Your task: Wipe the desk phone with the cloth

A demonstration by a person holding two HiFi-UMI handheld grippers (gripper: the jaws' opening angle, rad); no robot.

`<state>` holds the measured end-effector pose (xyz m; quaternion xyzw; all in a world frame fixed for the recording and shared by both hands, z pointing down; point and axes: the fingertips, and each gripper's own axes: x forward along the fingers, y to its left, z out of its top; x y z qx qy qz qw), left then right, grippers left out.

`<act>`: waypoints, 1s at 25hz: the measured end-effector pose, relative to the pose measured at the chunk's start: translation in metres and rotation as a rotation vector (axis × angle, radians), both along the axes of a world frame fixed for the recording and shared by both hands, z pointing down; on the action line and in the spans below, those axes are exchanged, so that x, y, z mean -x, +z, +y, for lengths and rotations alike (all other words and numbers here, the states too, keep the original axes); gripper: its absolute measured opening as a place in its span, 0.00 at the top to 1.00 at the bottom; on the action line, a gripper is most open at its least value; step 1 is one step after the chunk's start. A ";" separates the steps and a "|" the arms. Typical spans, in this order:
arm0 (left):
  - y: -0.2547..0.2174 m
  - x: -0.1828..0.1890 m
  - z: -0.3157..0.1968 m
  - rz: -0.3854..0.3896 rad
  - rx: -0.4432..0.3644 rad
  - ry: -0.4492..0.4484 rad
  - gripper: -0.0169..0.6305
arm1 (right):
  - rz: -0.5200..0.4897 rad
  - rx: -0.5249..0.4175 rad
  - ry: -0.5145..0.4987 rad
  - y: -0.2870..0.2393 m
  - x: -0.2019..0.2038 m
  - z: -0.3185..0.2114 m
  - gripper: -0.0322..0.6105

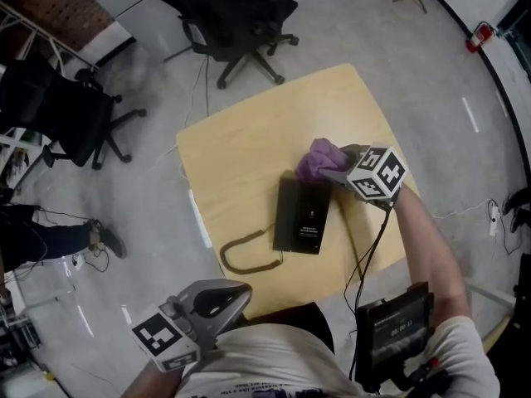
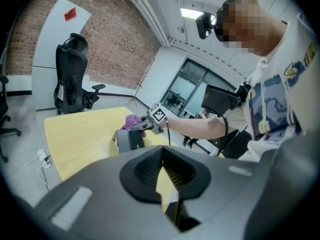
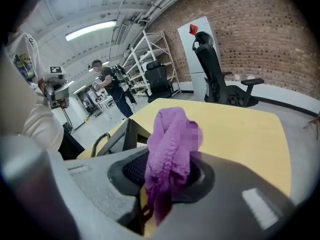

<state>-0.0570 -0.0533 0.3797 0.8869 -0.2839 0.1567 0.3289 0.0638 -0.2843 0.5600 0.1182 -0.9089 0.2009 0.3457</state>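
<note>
Desk phone point(image 1: 303, 215) central on table point(image 1: 249, 135); right hand-held gripper point(image 1: 330, 173) grips cloth point(image 1: 319, 157).

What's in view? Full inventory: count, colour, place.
table: 1, light wood, centre
phone: 1, black, on table
cord: 1, olive, coiled, on table left of phone
cloth: 1, purple, in right gripper, at phone's far end
chairs: 2, black, on floor; one beyond table, one to its left
bystander: 1, dark clothes, far background
right gripper: 1, grey, over table, shut on cloth
left gripper: 1, grey, empty, near person's body
</note>
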 end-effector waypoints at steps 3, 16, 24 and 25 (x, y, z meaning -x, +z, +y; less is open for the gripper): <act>0.004 0.000 0.001 -0.004 0.011 0.003 0.96 | 0.030 -0.018 0.020 0.012 -0.002 -0.004 0.78; 0.008 -0.006 -0.002 0.002 0.007 0.106 0.96 | -0.162 -0.001 0.499 -0.009 -0.057 -0.009 0.78; 0.002 -0.019 0.006 0.027 -0.008 0.203 0.96 | -0.357 0.134 0.702 -0.002 -0.052 0.046 0.78; 0.003 -0.018 0.008 0.024 -0.010 0.213 0.96 | -0.384 0.157 0.722 0.000 -0.049 0.050 0.78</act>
